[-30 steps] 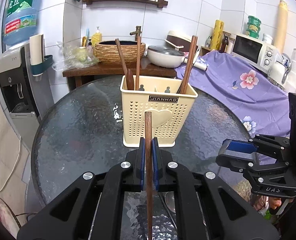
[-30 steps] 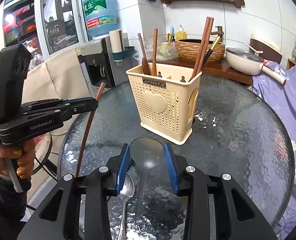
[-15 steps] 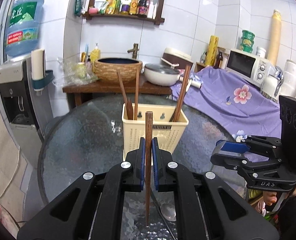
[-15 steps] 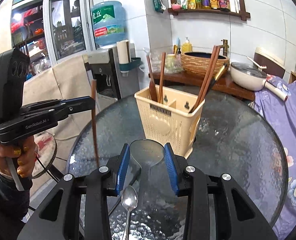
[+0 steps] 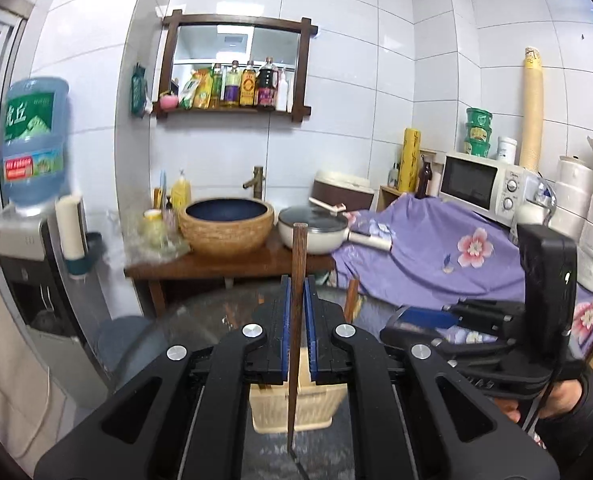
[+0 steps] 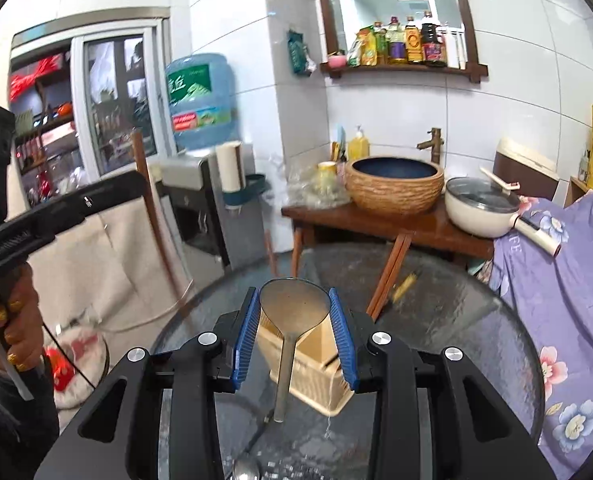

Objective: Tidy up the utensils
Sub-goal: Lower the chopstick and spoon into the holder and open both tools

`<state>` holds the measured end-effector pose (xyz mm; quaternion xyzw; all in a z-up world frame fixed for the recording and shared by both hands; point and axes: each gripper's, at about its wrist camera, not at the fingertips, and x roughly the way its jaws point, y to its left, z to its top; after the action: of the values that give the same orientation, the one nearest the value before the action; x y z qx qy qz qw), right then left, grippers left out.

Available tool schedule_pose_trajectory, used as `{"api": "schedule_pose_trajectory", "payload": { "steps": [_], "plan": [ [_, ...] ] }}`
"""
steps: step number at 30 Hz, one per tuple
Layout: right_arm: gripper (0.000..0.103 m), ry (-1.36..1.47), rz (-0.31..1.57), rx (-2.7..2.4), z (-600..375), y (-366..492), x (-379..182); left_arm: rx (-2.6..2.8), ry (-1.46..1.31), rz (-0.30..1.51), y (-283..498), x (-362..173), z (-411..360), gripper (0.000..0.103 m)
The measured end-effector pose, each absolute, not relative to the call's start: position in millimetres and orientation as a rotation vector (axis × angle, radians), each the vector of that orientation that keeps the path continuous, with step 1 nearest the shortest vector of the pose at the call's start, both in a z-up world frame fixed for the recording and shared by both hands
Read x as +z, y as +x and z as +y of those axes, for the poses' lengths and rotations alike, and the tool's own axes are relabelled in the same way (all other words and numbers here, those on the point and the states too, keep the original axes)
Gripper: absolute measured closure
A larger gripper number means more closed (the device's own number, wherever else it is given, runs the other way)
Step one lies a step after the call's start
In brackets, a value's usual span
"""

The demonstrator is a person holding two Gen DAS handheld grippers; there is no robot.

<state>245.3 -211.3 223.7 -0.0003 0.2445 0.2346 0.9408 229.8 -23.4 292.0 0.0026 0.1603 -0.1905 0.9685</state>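
Observation:
My left gripper (image 5: 296, 308) is shut on a brown wooden chopstick (image 5: 297, 264) that stands upright between its blue pads, well above the table. Below it, mostly hidden by the gripper, is the cream utensil holder (image 5: 292, 404). My right gripper (image 6: 295, 312) is shut on the bowl of a large metal spoon (image 6: 294, 306), whose handle hangs down. The cream holder (image 6: 316, 376) sits under it with chopsticks (image 6: 390, 272) leaning out. In the right wrist view the left gripper (image 6: 56, 208) and its chopstick (image 6: 152, 216) appear at the left, held by a hand.
The round glass table (image 6: 476, 320) carries a small metal spoon (image 6: 246, 470) near its front edge. Behind stand a wooden stand with a woven basin (image 5: 226, 226) and a white pan (image 5: 314, 232), a water dispenser (image 5: 32, 152), a purple cloth (image 5: 436, 256) and a microwave (image 5: 480, 186).
Both grippers have risen well above the table with their loads, and the holder has dropped low in both views. The chopstick and the spoon stay gripped.

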Motion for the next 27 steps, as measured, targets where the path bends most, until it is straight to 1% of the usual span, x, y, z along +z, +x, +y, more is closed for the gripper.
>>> {"api": "schedule_pose_trajectory", "payload": {
  "steps": [4, 9, 12, 15, 18, 22, 27],
  "plan": [
    [0.068, -0.008, 0.474, 0.450, -209, 265, 240, -0.383, 0.001, 0.322, 253, 318, -35, 0.096],
    [0.068, -0.029, 0.444, 0.416, -205, 283, 241, -0.359, -0.003, 0.347, 281, 318, -46, 0.097],
    [0.068, -0.034, 0.460, 0.384, -202, 298, 231, -0.343, -0.012, 0.397, 302, 301, -51, 0.097],
    [0.068, -0.016, 0.495, 0.365, -202, 312, 212, -0.313, -0.008, 0.439, 321, 278, -55, 0.101],
    [0.068, -0.005, 0.521, 0.348, -202, 321, 192, -0.301, -0.032, 0.512, 343, 250, -56, 0.101],
    [0.068, -0.015, 0.530, 0.341, -199, 322, 176, -0.278, -0.024, 0.536, 350, 226, -54, 0.101],
    [0.068, -0.078, 0.521, 0.344, -191, 316, 161, -0.312, -0.042, 0.546, 341, 214, -49, 0.101]
  ]
}}
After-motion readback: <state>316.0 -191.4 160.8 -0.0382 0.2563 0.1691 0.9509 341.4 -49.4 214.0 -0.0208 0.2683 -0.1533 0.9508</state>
